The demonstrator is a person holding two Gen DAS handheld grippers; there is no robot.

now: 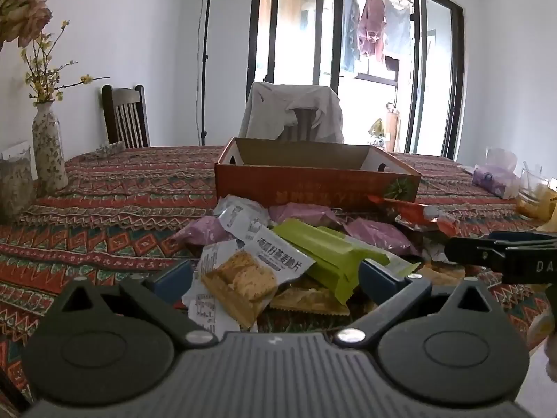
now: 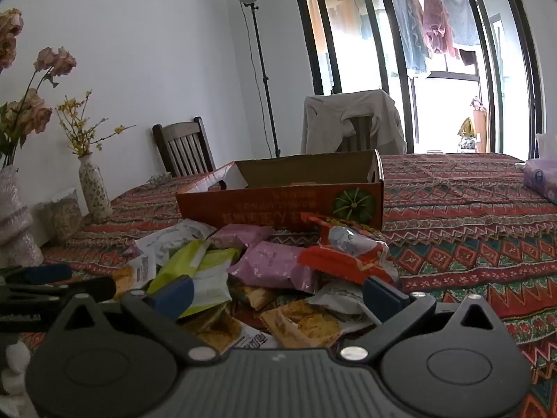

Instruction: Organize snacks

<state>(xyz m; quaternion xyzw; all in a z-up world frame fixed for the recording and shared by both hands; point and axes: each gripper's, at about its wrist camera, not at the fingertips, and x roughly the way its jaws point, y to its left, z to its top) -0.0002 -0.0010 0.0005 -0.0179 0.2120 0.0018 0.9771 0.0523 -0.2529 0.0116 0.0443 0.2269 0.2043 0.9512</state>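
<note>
Crinkled foil and plastic snack packets (image 1: 278,254), green, pink, white and orange, lie heaped on the patterned tablecloth (image 1: 115,216) just before the open orange cardboard box (image 1: 313,181), evidently awaiting sorting, since the left gripper (image 1: 275,278) and right gripper (image 2: 278,292) both hover wide-jawed, holding nothing.

One open cardboard box (image 1: 313,183) stands on the table. Before it lies a heap of snack packets: three pink packets (image 2: 275,264) show in the right wrist view, two green ones (image 2: 205,271), and one red one (image 2: 343,259). White cracker packets (image 1: 250,271) and clear ones are mixed in, but they overlap too much for a sure count. There are two chairs (image 1: 127,118), one bare and one draped with a cloth. Three vases (image 2: 92,184) show at the left in the right wrist view. One lamp stand (image 2: 259,66) stands by the wall.
</note>
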